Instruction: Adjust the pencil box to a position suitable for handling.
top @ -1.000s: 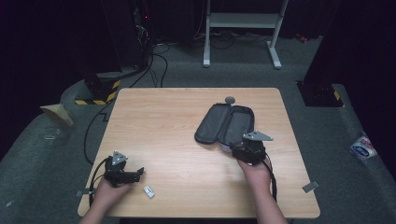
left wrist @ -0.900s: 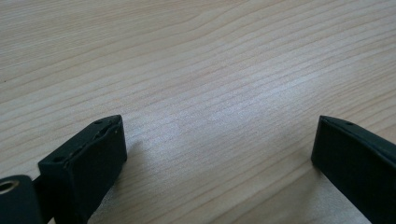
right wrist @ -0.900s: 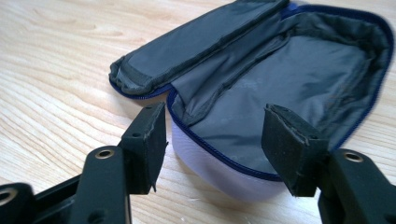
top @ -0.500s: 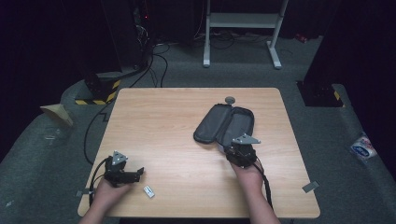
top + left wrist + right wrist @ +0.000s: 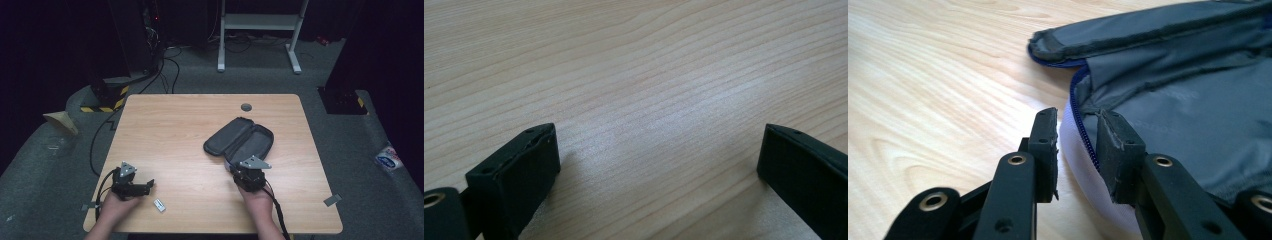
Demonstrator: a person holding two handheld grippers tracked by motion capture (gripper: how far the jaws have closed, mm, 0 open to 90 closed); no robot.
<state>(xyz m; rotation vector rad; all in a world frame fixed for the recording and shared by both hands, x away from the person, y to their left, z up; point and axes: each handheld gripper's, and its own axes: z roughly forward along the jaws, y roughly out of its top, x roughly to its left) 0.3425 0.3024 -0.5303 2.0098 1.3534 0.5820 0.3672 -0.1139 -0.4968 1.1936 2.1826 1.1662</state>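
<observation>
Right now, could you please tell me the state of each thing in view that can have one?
Zip case: unzipped, lying open flat on the table.
Right gripper: jaws have just been closing, now astride the case's near rim at the zip; whether the pads press it is unclear.
Left gripper: jaws wide open, nothing between them, low over the table.
Small white item: lying flat on the table, untouched.
</observation>
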